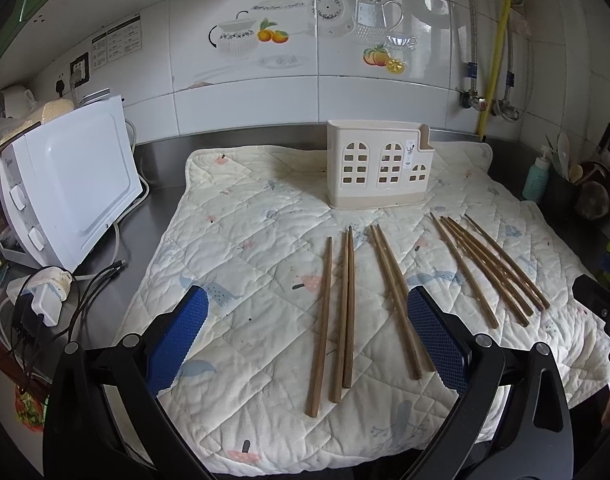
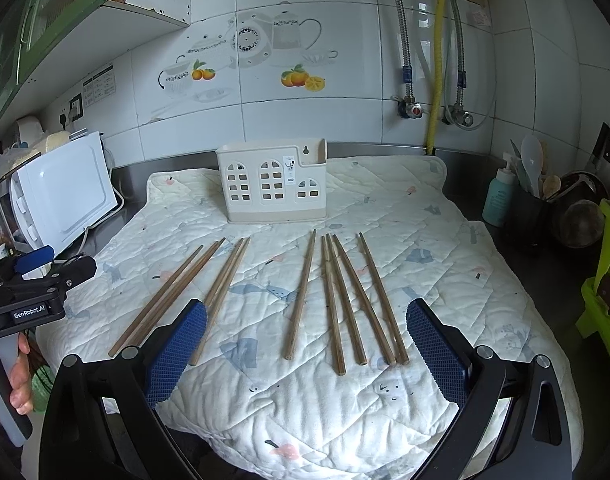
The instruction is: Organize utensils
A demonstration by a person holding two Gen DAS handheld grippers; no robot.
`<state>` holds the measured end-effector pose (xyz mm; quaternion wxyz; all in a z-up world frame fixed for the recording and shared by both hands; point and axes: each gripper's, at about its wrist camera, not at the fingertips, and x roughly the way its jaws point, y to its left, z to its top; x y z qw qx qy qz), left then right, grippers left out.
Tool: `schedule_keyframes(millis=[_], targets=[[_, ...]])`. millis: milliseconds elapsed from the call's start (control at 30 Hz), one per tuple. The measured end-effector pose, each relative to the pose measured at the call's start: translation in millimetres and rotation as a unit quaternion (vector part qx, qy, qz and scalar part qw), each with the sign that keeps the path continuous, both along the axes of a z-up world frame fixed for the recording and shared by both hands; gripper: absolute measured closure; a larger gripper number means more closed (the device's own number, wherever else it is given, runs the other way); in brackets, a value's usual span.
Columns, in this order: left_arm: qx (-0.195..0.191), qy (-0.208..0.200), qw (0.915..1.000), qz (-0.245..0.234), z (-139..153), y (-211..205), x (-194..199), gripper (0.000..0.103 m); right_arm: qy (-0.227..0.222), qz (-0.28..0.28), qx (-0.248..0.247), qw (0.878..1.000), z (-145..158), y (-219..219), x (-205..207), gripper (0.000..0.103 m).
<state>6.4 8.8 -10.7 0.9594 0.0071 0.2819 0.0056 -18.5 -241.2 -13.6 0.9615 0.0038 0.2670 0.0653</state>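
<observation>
Several brown wooden chopsticks lie on a quilted cloth point(image 1: 245, 240) in two loose groups: a left group point(image 1: 347, 312) and a right group point(image 1: 489, 268). In the right wrist view the left group point(image 2: 173, 296) and the right group point(image 2: 345, 300) lie the same way. A cream utensil holder with window cut-outs point(image 1: 379, 168) stands upright behind them and also shows in the right wrist view point(image 2: 273, 184). My left gripper point(image 1: 305, 340) is open and empty above the near left group. My right gripper point(image 2: 305, 352) is open and empty above the near ends of the right group.
A white microwave point(image 1: 73, 184) stands at the left with cables and plugs point(image 1: 45, 300) beside it. A teal bottle point(image 2: 499, 196), a utensil pot point(image 2: 533, 208) and a dark bowl point(image 2: 577, 220) stand at the right. The tiled wall with pipes point(image 2: 437, 80) is behind. The left gripper's body point(image 2: 29, 284) shows at the left edge.
</observation>
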Motion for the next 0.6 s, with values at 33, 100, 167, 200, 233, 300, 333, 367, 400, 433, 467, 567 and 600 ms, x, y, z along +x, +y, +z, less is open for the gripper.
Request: schedule_keyframes(millis=[33,100,167,200,233,300,333,367,400,433,467,567,600], targets=[[-0.001,0.000,1.0000,0.001,-0.2,0.4,0.2,0.005,0.000,0.000,0.000,1.000,-0.3,-0.2,-0.2,0.006],[-0.002,0.000,1.0000,0.003,-1.1,0.9,0.2,0.005,-0.001,0.000,0.001,1.000,-0.5,-0.1,-0.3,0.006],[-0.005,0.000,1.0000,0.004,-1.5,2.2,0.2,0.005,-0.002,0.001,0.003,1.000,0.1,0.0,-0.2,0.006],[-0.005,0.000,1.0000,0.005,-1.7,2.9,0.2,0.005,-0.003,0.001,0.003,1.000,0.4,0.2,-0.1,0.006],[-0.005,-0.001,1.0000,0.006,-1.8,3.4,0.1,0.005,-0.004,0.001,0.003,1.000,0.8,0.0,0.0,0.006],[-0.006,-0.001,1.0000,0.007,-2.0,3.8,0.0,0.005,-0.006,0.001,0.004,1.000,0.1,-1.2,-1.2,0.006],[-0.006,-0.002,0.9999,0.008,-1.9,3.9,-0.3,0.005,-0.007,0.001,0.005,1.000,0.1,-1.1,-1.1,0.006],[-0.006,-0.004,0.9999,0.009,-1.9,4.1,-0.7,0.005,-0.006,0.001,0.005,1.000,0.1,-1.0,-0.9,0.006],[-0.005,-0.005,0.9999,0.010,-2.2,4.3,-1.4,0.005,-0.006,0.001,0.005,1.000,0.2,-0.8,-1.1,0.006],[-0.005,-0.006,0.9999,0.010,-2.1,4.3,-1.5,0.005,-0.006,0.002,0.005,1.000,-0.5,-0.7,-1.1,0.006],[-0.005,-0.006,0.9999,0.009,-2.3,4.5,-1.6,0.005,-0.006,0.002,0.004,1.000,-1.0,-0.6,-1.1,0.006],[-0.005,-0.008,0.9999,0.007,-1.9,4.2,-2.1,0.005,-0.006,0.004,0.005,1.000,-2.4,-0.8,-1.3,0.006],[-0.005,-0.008,0.9999,0.006,-1.9,4.0,-2.6,0.005,-0.007,0.005,0.007,1.000,-2.5,-1.1,-1.4,0.006]])
